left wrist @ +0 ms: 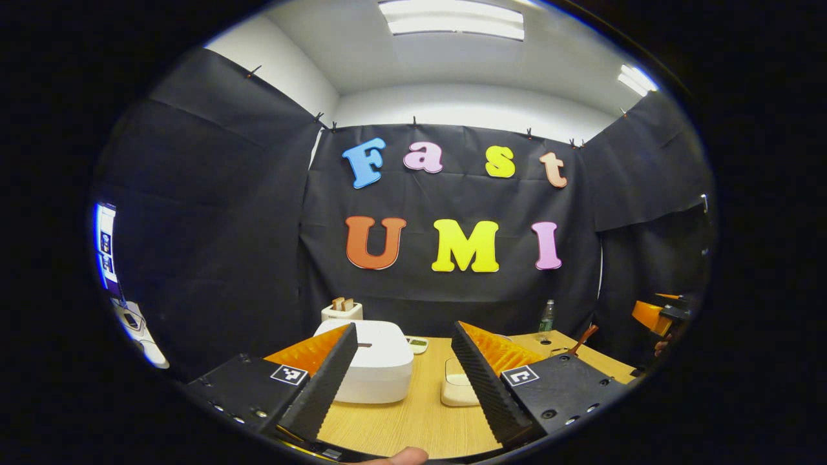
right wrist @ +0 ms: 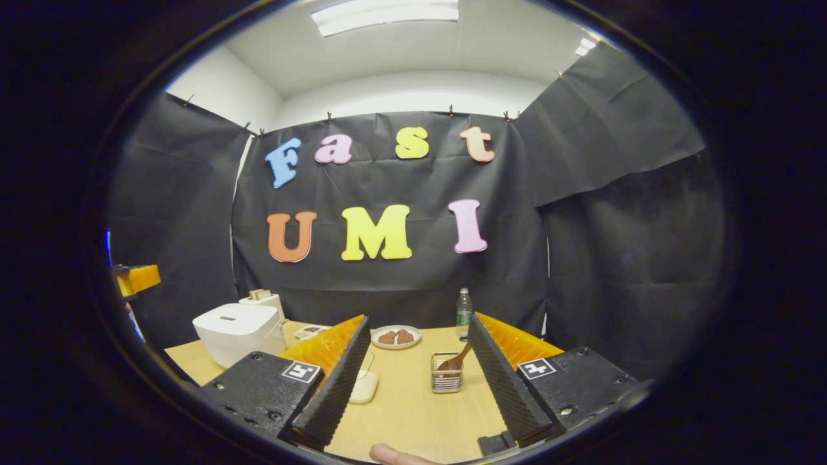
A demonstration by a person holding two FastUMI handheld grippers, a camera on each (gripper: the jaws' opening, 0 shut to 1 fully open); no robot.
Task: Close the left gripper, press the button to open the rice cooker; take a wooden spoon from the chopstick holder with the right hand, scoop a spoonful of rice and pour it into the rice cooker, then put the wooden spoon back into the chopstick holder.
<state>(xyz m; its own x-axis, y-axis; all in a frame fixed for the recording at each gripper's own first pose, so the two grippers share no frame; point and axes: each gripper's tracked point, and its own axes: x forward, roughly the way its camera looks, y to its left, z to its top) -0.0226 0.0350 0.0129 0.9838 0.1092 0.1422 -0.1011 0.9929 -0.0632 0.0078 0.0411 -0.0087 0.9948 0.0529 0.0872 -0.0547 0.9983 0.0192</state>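
Rice cooker (right wrist: pixel 238 332) shut on the table (right wrist: pixel 413 413), both grippers spread wide.

The cooker sits at the table's left, a toaster (right wrist: pixel 261 301) behind it. The spoon (right wrist: pixel 457 359) leans in the wire holder (right wrist: pixel 446 378) right of centre, near a bottle (right wrist: pixel 463 314) and plate (right wrist: pixel 396 337). Left gripper (left wrist: pixel 404 374) and right gripper (right wrist: pixel 417 381) hover released, grasping nothing.

white rice cooker (right wrist: pixel 238 330), brown wooden spoon (right wrist: pixel 455 360)

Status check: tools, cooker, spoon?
Left tool open, right tool open, both empty. Rice cooker lid down. Wooden spoon in holder. Nothing in the way.
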